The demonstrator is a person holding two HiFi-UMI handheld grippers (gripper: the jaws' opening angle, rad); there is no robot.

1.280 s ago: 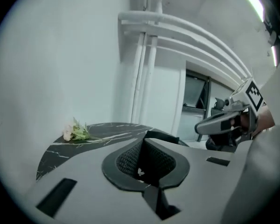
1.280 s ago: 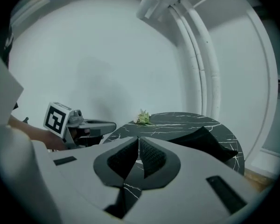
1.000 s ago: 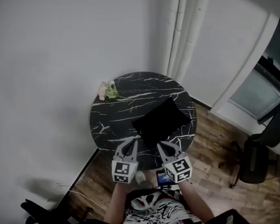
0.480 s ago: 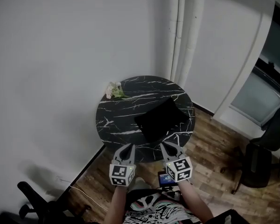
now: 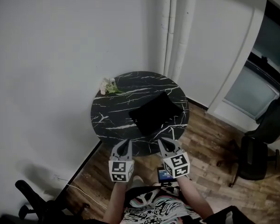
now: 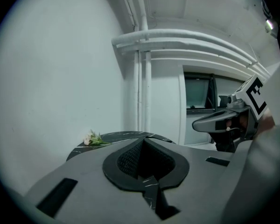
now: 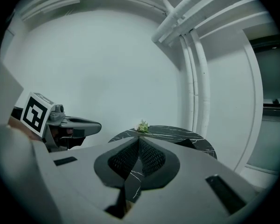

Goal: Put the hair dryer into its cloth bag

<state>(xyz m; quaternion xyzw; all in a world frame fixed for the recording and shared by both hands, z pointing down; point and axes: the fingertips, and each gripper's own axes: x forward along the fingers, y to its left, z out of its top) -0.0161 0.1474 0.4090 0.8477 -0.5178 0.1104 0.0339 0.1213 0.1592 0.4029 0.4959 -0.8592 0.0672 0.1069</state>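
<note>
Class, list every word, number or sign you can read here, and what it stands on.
No readable text anywhere.
Left gripper and right gripper: only square black-and-white markers, no words.
The small lit screen at the person's waist: too small to read.

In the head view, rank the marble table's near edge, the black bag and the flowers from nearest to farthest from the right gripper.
1. Table's near edge, just ahead of the right gripper.
2. Black bag, mid-table, right of centre.
3. Flowers, far left rim, by the wall.
</note>
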